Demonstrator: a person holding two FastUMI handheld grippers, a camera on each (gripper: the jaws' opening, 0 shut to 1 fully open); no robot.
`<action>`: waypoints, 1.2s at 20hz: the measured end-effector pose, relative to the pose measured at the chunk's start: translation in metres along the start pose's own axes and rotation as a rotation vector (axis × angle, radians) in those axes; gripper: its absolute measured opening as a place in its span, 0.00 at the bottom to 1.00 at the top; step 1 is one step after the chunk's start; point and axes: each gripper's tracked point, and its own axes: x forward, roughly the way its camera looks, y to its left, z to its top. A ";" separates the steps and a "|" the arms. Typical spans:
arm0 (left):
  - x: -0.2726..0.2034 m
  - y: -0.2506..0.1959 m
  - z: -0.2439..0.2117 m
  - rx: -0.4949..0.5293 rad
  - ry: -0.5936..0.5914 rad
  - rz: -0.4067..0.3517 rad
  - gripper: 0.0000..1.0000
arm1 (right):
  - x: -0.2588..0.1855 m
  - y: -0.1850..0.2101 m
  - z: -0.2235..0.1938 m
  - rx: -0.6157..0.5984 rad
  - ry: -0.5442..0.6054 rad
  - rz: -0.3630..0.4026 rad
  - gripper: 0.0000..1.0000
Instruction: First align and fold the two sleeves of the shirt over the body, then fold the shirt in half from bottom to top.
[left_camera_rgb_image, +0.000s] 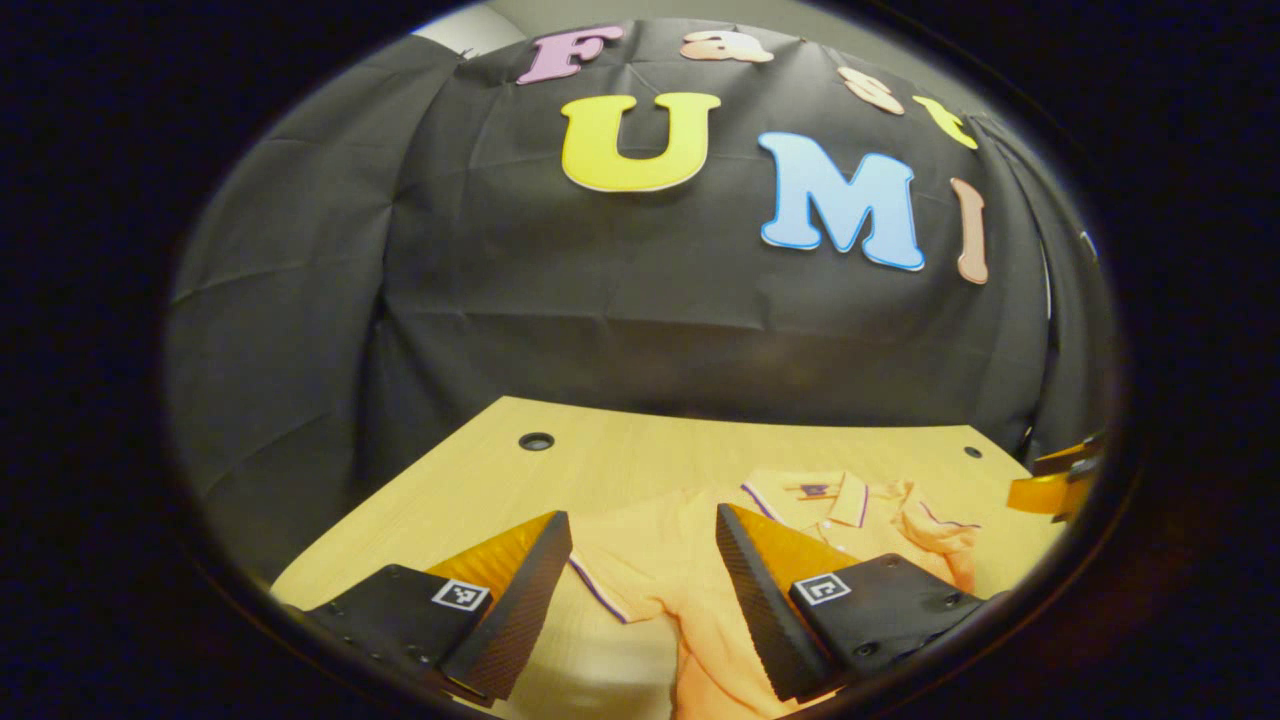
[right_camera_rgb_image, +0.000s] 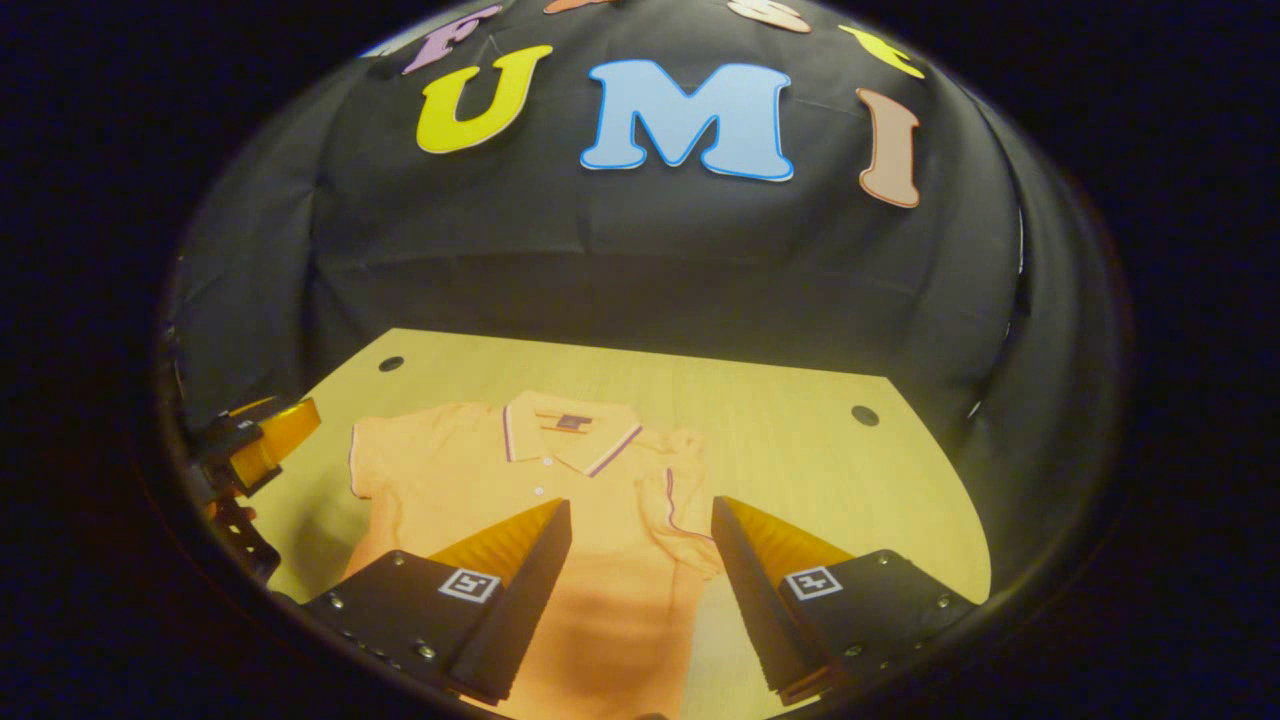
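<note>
the orange shirt (right_camera_rgb_image: 560, 500) lies flat on the wooden table (right_camera_rgb_image: 800, 420), collar at the far side. left gripper (left_camera_rgb_image: 640, 600) and right gripper (right_camera_rgb_image: 640, 590) hover above it, fingers apart.

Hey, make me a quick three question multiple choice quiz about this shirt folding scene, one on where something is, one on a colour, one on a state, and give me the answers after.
1. Where does the shirt lie?
A. Flat on the wooden table
B. Hanging on the booth wall
C. Held up in the air

2. What is the shirt's main colour?
A. Blue
B. Orange
C. White

3. How stands the right gripper?
A. Shut on the collar
B. Shut on a sleeve
C. Open above the shirt

Answers:
1 A, the shirt is spread on the tabletop, collar toward the wall.
2 B, its fabric is orange with dark trim on the collar.
3 C, its fingers stand apart with the shirt visible between them.
</note>
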 end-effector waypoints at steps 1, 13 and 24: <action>0.010 0.006 -0.007 -0.005 0.011 0.015 0.95 | -0.007 0.000 0.002 0.007 -0.006 0.004 0.88; 0.108 0.047 -0.082 -0.094 0.205 0.136 0.96 | -0.049 -0.010 -0.015 0.021 0.033 0.005 0.88; 0.122 0.051 -0.104 -0.031 0.269 0.170 0.60 | -0.059 -0.029 -0.036 0.075 0.070 -0.012 0.88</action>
